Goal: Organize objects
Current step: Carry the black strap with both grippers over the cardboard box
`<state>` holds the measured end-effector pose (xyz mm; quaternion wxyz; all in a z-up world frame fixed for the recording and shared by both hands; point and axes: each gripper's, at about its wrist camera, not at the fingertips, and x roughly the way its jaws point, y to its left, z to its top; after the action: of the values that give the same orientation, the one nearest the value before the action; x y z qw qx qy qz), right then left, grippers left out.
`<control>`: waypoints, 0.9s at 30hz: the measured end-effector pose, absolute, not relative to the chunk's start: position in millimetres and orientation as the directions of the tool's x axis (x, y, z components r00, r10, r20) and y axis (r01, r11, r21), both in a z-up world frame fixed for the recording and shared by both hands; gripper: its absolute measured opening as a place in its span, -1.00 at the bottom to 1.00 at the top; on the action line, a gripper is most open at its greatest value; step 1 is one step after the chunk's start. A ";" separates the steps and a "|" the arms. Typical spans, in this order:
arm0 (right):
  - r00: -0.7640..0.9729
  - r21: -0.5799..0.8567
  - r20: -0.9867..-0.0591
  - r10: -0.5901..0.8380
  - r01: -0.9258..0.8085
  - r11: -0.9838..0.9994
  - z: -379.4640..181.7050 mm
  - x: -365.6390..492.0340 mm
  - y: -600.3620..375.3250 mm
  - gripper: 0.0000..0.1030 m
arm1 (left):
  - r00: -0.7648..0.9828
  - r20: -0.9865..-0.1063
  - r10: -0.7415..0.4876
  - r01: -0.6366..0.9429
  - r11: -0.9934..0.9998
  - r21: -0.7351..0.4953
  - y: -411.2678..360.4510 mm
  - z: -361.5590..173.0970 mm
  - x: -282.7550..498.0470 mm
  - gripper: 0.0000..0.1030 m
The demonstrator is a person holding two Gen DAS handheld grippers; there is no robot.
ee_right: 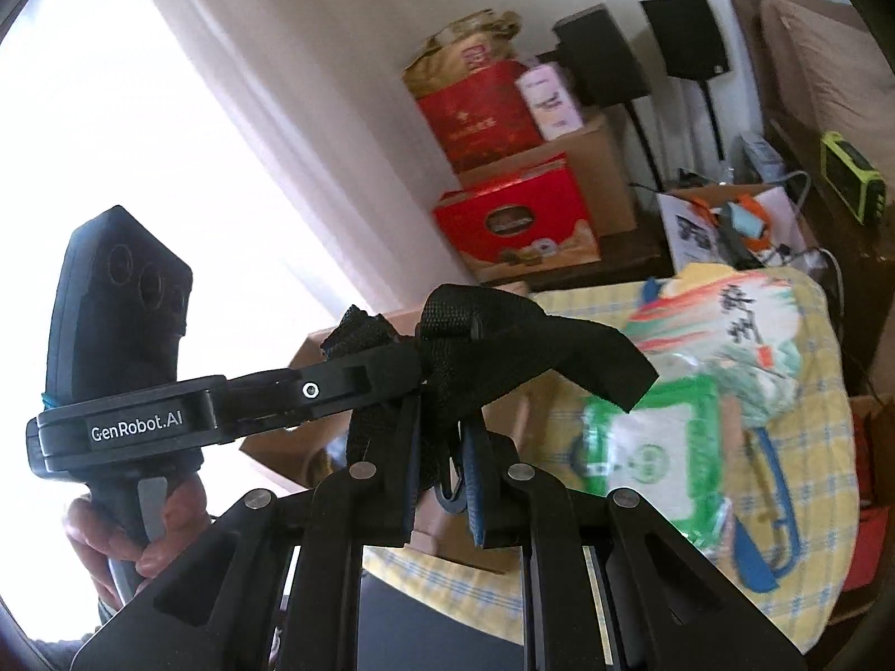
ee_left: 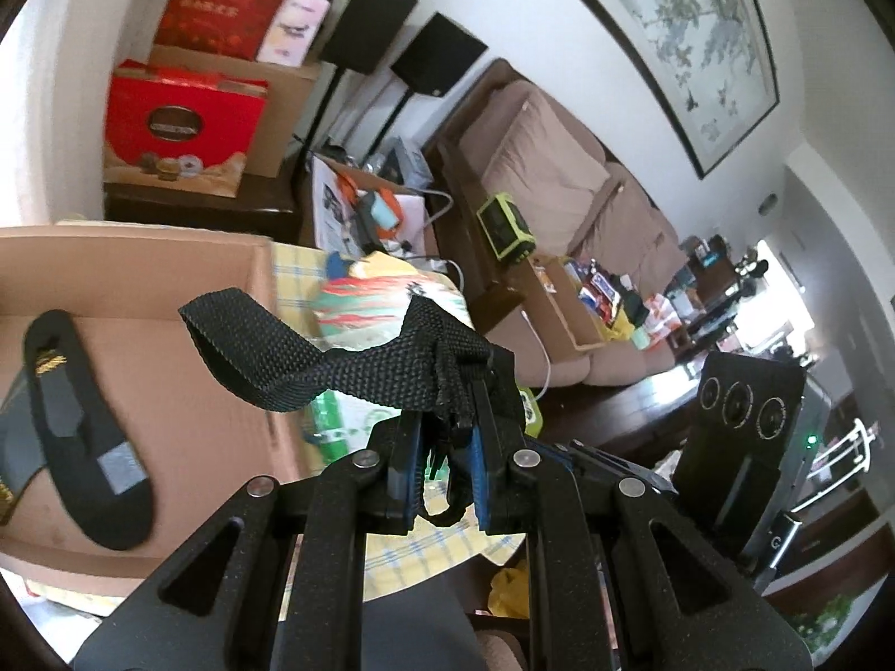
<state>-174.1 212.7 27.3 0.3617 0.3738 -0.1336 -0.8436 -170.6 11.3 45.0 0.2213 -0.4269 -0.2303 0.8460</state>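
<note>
The left gripper [ee_left: 442, 447] has its jaws nearly closed, pinched on a black webbing strap [ee_left: 358, 360]. A flat loop of the strap sticks out to the left past the fingertips, and a bunched part drapes over the right-hand finger. A thin black cord hangs down between the blue pads [ee_left: 482, 481].

The right gripper [ee_right: 442, 453] is also clamped nearly closed on the same black webbing strap [ee_right: 520, 346]. In the right wrist view the strap bulges above the fingertips and one flat end juts to the right. The left gripper [ee_right: 391, 358] reaches in from the left of that view and meets the strap just beside the right gripper's fingertips, so both hold the strap close together, lifted clear of the worktop. A hand [ee_right: 140, 525] grips the left tool's handle.

Below and to the left, in the left wrist view, an open cardboard box [ee_left: 168, 279] holds a black sole-shaped pad with grey patches [ee_left: 84, 436], lying flat on the box floor. Beside the box, a yellow checked cloth [ee_right: 805, 514] covers the worktop, and printed plastic bags [ee_right: 660, 447] lie on it. Further back, red gift boxes [ee_right: 514, 223] are stacked against the wall, and a smaller open box of clutter [ee_left: 369, 207] stands by the brown sofa [ee_left: 559, 168].
</note>
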 end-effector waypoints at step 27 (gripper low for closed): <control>-0.277 0.481 -0.649 -0.708 0.571 -0.665 -36.7 -197.8 88.0 -0.75 | -0.532 -0.680 0.504 0.021 -0.795 -0.606 -111.5 -23.7 -167.8 -0.75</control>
<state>-197.8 88.0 -36.7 0.4022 0.4467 -0.0768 -0.7955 -167.8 -111.5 -23.7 0.1460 -0.4610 -0.2847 0.8277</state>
